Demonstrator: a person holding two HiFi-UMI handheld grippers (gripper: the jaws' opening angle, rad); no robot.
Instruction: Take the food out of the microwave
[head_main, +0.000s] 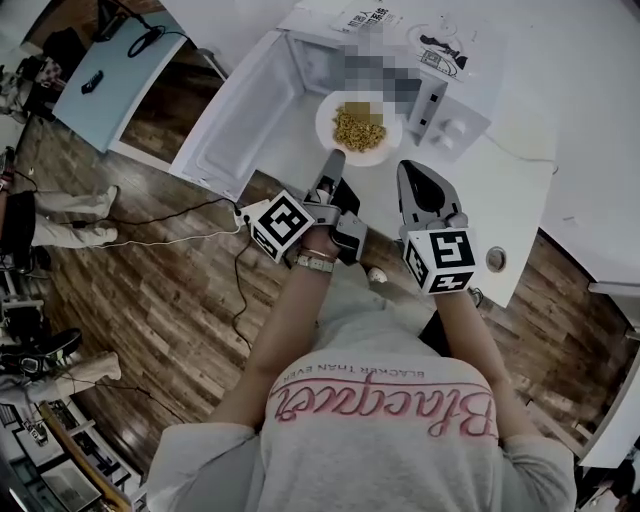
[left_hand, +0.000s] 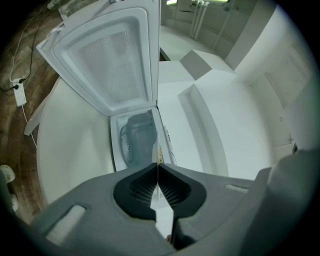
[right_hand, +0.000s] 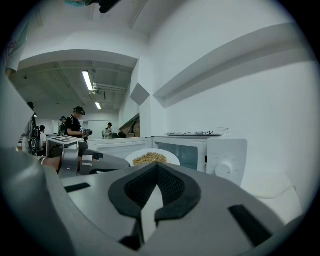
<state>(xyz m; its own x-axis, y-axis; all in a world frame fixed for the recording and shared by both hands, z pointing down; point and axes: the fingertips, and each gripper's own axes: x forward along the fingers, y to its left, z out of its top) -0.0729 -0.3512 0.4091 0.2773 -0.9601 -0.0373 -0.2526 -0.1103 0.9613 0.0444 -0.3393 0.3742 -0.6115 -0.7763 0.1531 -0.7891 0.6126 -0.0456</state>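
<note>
My left tongs (head_main: 334, 158) pinched the rim of the plate (head_main: 327, 118) of food (head_main: 358, 127), held just outside the open microwave (head_main: 447, 112). My right tongs (head_main: 409, 170) were pressed together, empty.

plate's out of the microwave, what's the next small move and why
Probably lower the plate onto the table in front of the microwave: it is clear of the cavity, gripped only at its rim by the shut left tool, with food on it.
</note>
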